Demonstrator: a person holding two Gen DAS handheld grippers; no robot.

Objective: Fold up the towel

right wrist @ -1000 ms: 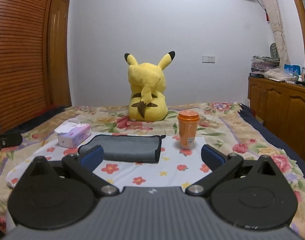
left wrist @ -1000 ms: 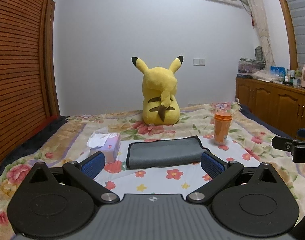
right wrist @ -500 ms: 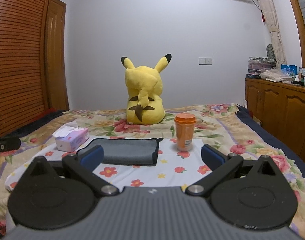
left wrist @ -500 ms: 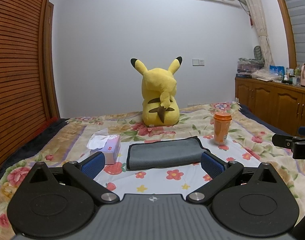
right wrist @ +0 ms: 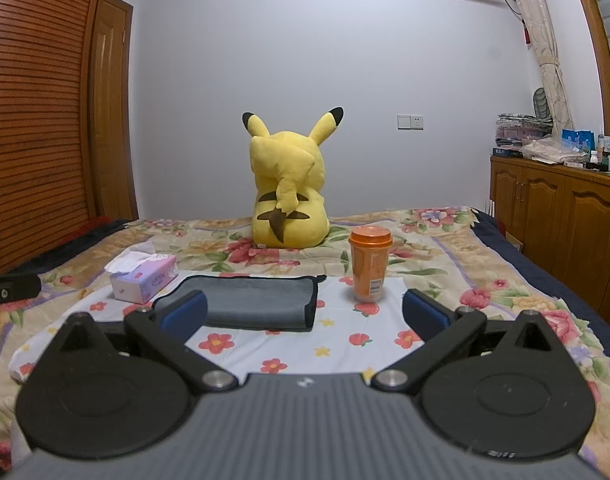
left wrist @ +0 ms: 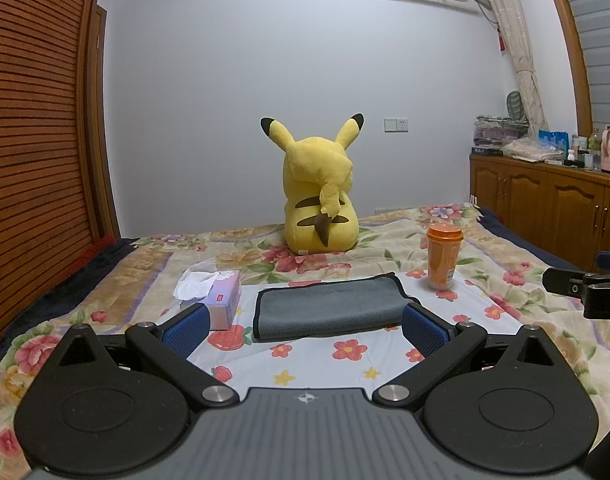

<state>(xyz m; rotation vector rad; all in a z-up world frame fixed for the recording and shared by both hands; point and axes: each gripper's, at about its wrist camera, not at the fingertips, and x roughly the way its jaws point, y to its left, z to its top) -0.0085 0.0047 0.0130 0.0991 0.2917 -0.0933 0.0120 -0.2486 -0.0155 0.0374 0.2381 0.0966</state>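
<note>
Ahead of both my grippers, on the flowered bedspread (left wrist: 345, 364), the grey towel (left wrist: 329, 306) lies flat as a folded rectangle. It looks soft, light and floppy, so I'd pinch an edge corner. My left gripper (left wrist: 303, 326) and right gripper (right wrist: 305, 312) are spread wide, holding nothing. A tissue box (left wrist: 225, 300) sits left; an orange cup (right wrist: 371, 264) right.

The towel (left wrist: 329, 308) lay flat on the bed (left wrist: 517, 256), near its front edge and about midway across; the tissue box (left wrist: 221, 300) sat just to its left, apart from it; the cup (left wrist: 443, 256) stood upright off its right end, slightly farther back; the plush toy (left wrist: 319, 192) sat behind all three, toward the bed's far edge; the cabinet (left wrist: 553, 204) stood beyond the bed's right edge.
</note>
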